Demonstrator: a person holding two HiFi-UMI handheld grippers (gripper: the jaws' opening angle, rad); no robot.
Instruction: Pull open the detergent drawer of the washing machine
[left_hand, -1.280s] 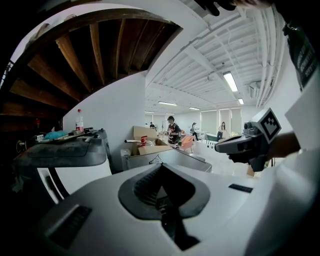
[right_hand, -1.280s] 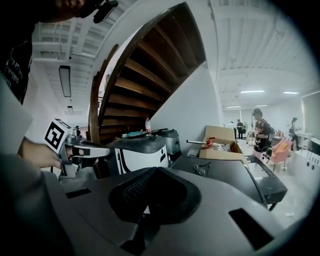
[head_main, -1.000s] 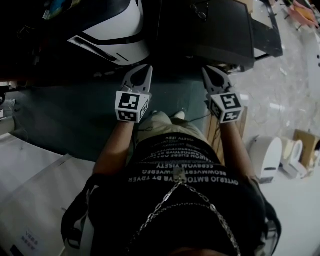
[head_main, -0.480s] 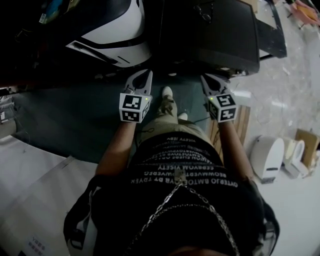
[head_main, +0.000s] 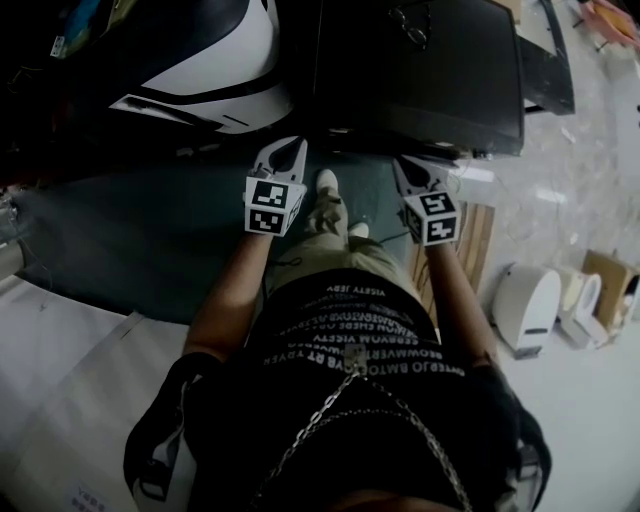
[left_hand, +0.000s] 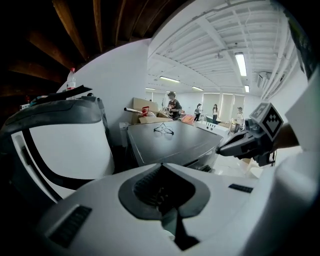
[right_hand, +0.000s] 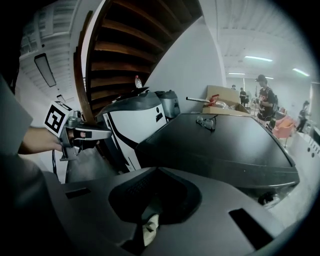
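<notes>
A dark washing machine stands ahead of me, its flat top seen in the left gripper view and the right gripper view. I cannot make out its detergent drawer in any view. My left gripper hangs shut and empty short of the machines, left of the dark one's front. Its jaws meet with nothing between them. My right gripper is shut and empty too, just below the dark machine's front edge, with closed jaws. Neither gripper touches anything.
A white-and-black appliance stands left of the dark machine. A pair of glasses lies on the dark top. A dark mat covers the floor below. Wooden slats, a white device and a cardboard box are at the right.
Both grippers have sunk lower in front of the machines and stayed shut. A shoe has come into view between them.
</notes>
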